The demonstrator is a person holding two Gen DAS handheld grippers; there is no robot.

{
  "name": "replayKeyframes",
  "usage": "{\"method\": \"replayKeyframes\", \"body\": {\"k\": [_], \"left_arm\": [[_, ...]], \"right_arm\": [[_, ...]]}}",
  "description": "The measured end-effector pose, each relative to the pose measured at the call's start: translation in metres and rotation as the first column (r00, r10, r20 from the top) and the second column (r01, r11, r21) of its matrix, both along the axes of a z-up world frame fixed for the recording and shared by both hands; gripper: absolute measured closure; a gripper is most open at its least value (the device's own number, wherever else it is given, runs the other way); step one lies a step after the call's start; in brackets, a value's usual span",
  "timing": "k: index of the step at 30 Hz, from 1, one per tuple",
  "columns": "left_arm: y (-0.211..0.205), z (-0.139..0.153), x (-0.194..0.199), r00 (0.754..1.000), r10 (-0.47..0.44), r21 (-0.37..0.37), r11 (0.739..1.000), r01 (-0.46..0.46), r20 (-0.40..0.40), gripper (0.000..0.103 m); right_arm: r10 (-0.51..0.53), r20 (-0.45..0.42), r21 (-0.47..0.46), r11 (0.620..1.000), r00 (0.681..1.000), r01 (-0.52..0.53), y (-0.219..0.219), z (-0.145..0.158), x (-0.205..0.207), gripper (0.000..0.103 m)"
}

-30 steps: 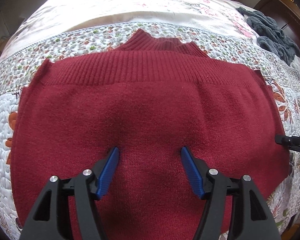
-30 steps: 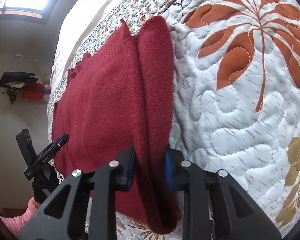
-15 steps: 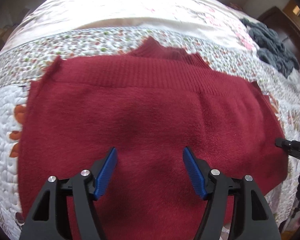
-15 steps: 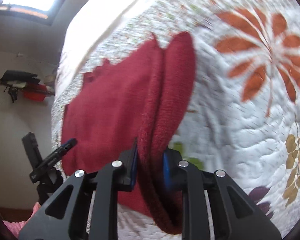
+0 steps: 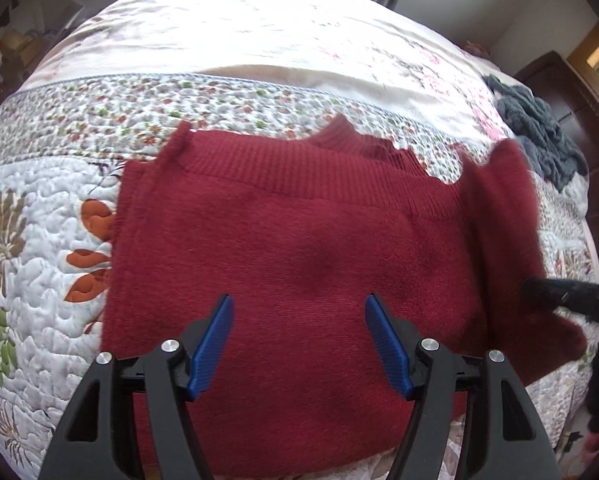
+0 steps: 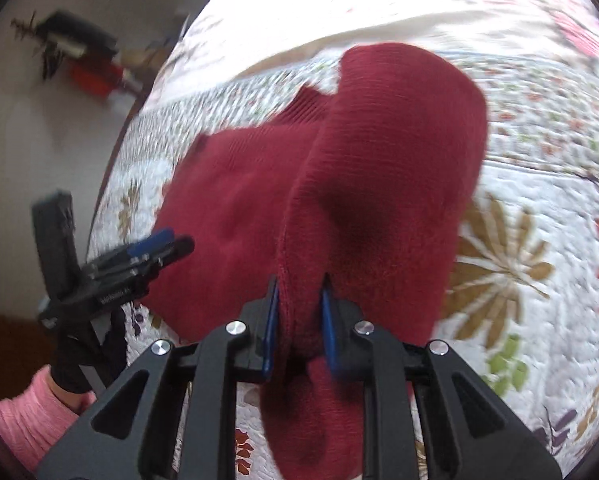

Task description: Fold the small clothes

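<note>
While pinching the red sweater (image 6: 379, 168) edge, right gripper (image 6: 299, 320) raised above the quilt (image 6: 539, 200). Left gripper (image 5: 299, 344) spread wide, gripping nothing.

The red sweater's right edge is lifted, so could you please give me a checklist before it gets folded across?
1. Right gripper shut on the red sweater: ok.
2. Lifted edge clear of the quilt: ok.
3. Left gripper open, holding nothing: ok.
4. Left gripper pinning the body: cannot tell.
5. Body lying flat: ok.
6. Grey garment clear of the sweater: ok.
</note>
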State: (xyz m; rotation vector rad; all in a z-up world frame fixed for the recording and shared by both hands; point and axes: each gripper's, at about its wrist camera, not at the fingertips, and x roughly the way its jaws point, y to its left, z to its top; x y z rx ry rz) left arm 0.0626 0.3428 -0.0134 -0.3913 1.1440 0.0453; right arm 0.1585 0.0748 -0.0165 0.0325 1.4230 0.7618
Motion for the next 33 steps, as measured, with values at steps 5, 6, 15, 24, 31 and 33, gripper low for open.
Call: {"method": "replayKeyframes", "body": {"k": [5,6,15,24,31,33], "left_arm": [[0.017,0.0,-0.005,0.999,0.039,-0.058,0.998,-0.039,0.003,0.035],[0.02,-0.001,-0.005,0.999,0.045,-0.07,0.997,-0.045,0.003,0.035],[0.019,0.0,0.0,0.999,0.052,-0.198,0.979,-0.05,0.008,0.035],[-0.023,-0.011,0.032,1.0,-0.025,-0.42,0.907,0.021,-0.004,0.035],[-0.054,-0.051,0.051,0.991,-0.059,-0.538,0.843,-0.014,-0.117,0.035],[-0.06,-0.06,0.053,0.989,-0.057,-0.559,0.828,-0.03,-0.138,0.035]], "right_arm": [[0.035,-0.031,-0.069,0.997,0.999,-0.037,0.03,-0.029,-0.003,0.086],[0.029,-0.05,-0.073,0.997,0.998,-0.032,0.033,-0.037,-0.002,0.086],[-0.003,-0.174,0.008,1.0,0.985,0.004,0.038,-0.063,0.004,0.067],[-0.141,-0.159,0.136,0.977,0.977,0.163,-0.033,-0.012,0.014,0.06],[-0.232,-0.165,0.12,0.96,0.959,0.253,-0.093,-0.02,0.011,0.06],[-0.24,-0.178,0.117,0.958,0.954,0.262,-0.1,-0.028,0.008,0.06]]}}
